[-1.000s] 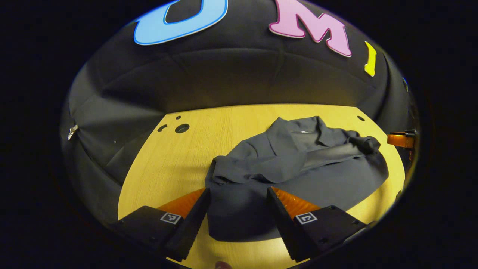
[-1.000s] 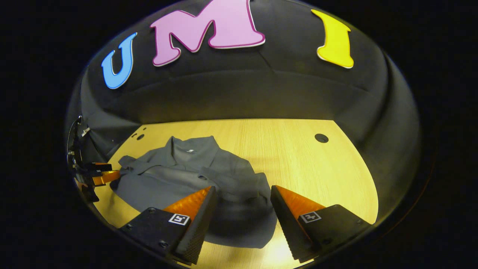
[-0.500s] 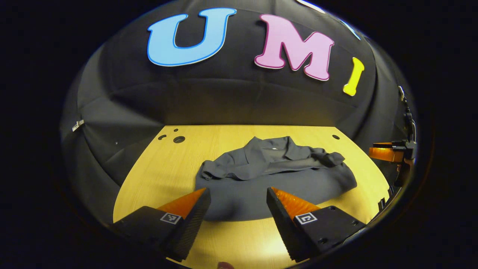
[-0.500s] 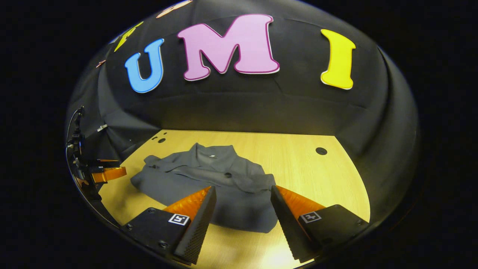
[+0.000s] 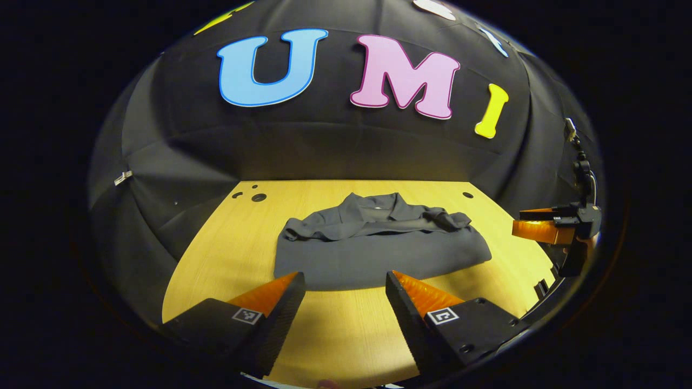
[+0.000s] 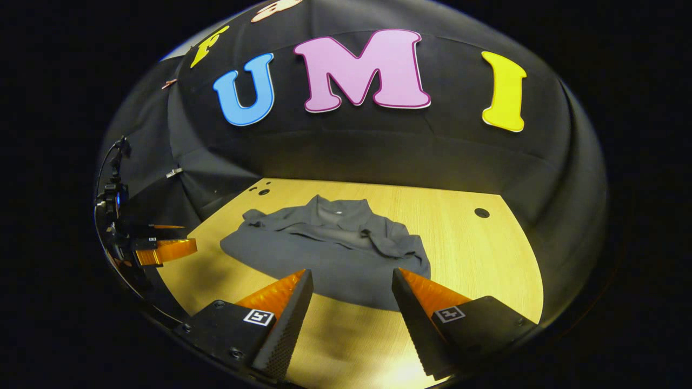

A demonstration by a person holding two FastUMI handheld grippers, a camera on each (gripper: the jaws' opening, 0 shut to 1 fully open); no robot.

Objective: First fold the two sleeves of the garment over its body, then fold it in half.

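Lying folded mid-table (image 5: 216,270), the garment (image 5: 378,254) looks done; left gripper (image 5: 344,294) and right gripper (image 6: 351,292) hover near, jaws apart, holding nothing; risk: 2 bunched sleeves springing loose, spoiling the fold.

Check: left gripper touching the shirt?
Apart. In the left gripper view, bare table shows between the open left gripper and the grey shirt.

Bare table (image 5: 227,259) lies open from 6 to 9 o'clock of the folded shirt (image 5: 378,251), the only thing lying on it, while the cloth wall (image 5: 346,151) closes off the far edge at 12 o'clock
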